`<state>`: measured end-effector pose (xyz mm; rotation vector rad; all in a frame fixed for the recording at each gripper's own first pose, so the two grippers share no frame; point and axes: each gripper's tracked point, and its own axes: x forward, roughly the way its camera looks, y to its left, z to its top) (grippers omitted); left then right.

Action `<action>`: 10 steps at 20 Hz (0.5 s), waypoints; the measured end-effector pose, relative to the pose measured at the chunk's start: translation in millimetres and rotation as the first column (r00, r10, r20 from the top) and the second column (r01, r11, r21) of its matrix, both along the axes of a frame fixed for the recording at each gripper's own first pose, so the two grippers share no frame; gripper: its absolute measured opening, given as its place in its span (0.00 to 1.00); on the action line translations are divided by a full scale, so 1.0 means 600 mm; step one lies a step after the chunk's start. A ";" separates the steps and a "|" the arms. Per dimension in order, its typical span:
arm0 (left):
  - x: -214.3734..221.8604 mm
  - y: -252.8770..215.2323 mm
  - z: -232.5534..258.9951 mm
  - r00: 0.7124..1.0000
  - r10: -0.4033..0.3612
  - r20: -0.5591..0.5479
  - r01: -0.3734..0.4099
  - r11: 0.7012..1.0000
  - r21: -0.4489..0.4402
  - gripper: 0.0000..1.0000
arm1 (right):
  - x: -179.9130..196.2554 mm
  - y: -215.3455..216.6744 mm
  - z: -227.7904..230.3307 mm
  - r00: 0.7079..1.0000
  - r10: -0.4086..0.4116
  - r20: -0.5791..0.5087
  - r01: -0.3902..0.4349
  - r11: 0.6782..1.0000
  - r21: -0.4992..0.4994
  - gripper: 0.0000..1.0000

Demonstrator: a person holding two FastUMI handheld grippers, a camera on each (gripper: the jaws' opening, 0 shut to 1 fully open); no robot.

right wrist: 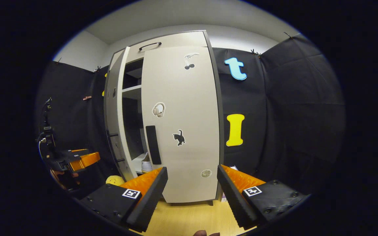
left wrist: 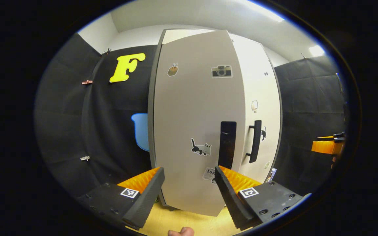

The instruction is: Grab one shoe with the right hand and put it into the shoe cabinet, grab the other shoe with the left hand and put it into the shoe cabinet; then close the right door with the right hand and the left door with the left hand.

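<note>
I see both my grippers (left wrist: 189, 183) (right wrist: 192, 183) spread wide, empty, facing the shoe cabinet (right wrist: 179, 124) (left door (right wrist: 118, 114) ajar, shoe (right wrist: 146, 164) inside).

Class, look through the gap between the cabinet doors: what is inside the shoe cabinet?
Through the gap, the shoe cabinet shows a shelf and, lower down, a white shoe. The right door covers the rest, so a second shoe cannot be confirmed.
</note>
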<state>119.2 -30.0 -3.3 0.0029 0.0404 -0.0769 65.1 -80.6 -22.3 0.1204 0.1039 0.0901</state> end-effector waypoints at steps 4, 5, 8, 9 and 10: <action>-0.017 -0.013 0.001 1.000 0.026 -0.001 -0.026 0.999 -0.031 0.96 | 0.008 0.002 0.002 1.000 0.002 -0.001 -0.002 1.000 0.018 0.98; -0.020 -0.013 0.005 0.999 0.038 0.002 -0.038 0.999 -0.034 0.95 | 0.011 0.004 0.002 1.000 0.001 -0.002 -0.001 1.000 0.022 0.98; -0.028 -0.015 0.011 0.998 0.058 0.011 -0.057 0.998 -0.038 0.95 | 0.018 0.006 0.004 1.000 0.001 -0.003 -0.001 1.000 0.031 0.98; -0.029 -0.018 0.009 0.998 0.056 0.007 -0.055 0.998 -0.040 0.95 | 0.020 0.005 0.004 1.000 -0.004 -0.004 0.004 1.000 0.031 0.98; -0.031 -0.020 0.010 0.999 0.054 0.003 -0.053 0.998 -0.040 0.95 | 0.019 0.003 0.004 1.000 -0.011 -0.002 0.011 1.000 0.029 0.98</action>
